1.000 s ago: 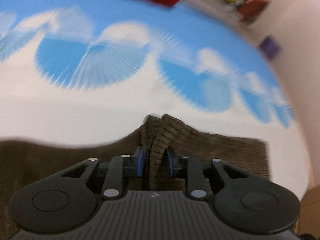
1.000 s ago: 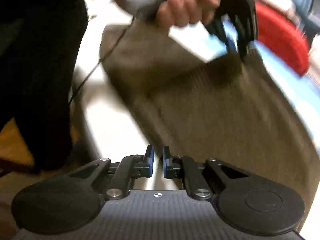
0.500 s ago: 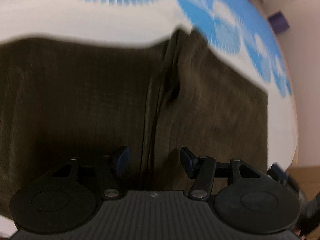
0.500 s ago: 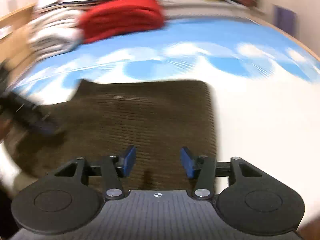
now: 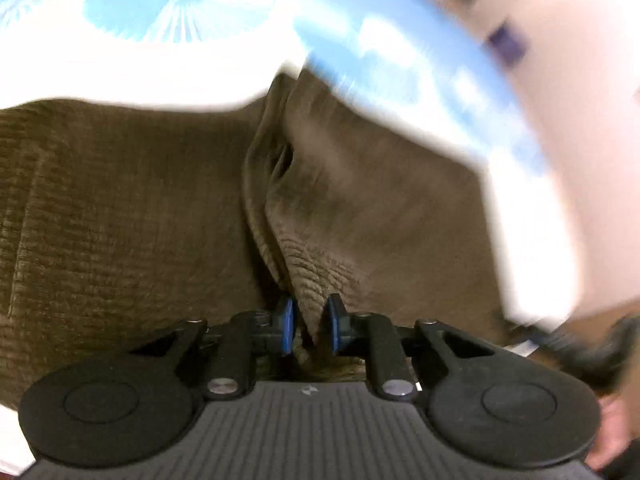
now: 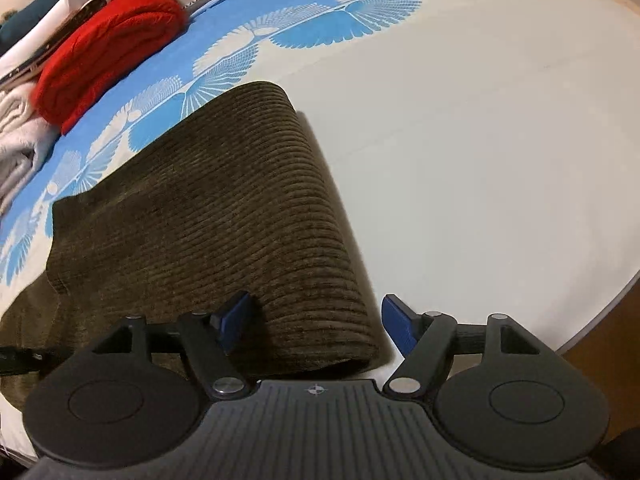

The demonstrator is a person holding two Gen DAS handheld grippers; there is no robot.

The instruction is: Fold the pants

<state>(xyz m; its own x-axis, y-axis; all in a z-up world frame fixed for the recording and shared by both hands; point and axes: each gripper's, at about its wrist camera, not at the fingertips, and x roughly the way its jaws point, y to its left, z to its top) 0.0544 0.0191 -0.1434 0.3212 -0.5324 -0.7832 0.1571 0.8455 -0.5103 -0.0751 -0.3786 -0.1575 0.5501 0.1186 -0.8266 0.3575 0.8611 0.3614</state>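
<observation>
Brown corduroy pants [image 5: 140,216] lie on a bed with a white and blue patterned cover [image 6: 460,128]. My left gripper [image 5: 309,330] is shut on a raised ridge of the pants' fabric near their near edge. In the right wrist view the pants [image 6: 240,208] lie folded, with a rounded fold edge at the right. My right gripper [image 6: 316,322] is open wide, its two blue pads on either side of the near right corner of the fold, not closed on it.
A red folded garment [image 6: 108,48] and a pile of white and dark clothes [image 6: 24,128] lie at the far left of the bed. The bed's edge [image 6: 600,320] runs close on the right. A wall [image 5: 580,60] shows past the bed.
My left gripper, open half a second ago, has shut on a ridge of the pants. My right gripper has opened wider and come down over the fold's near corner.
</observation>
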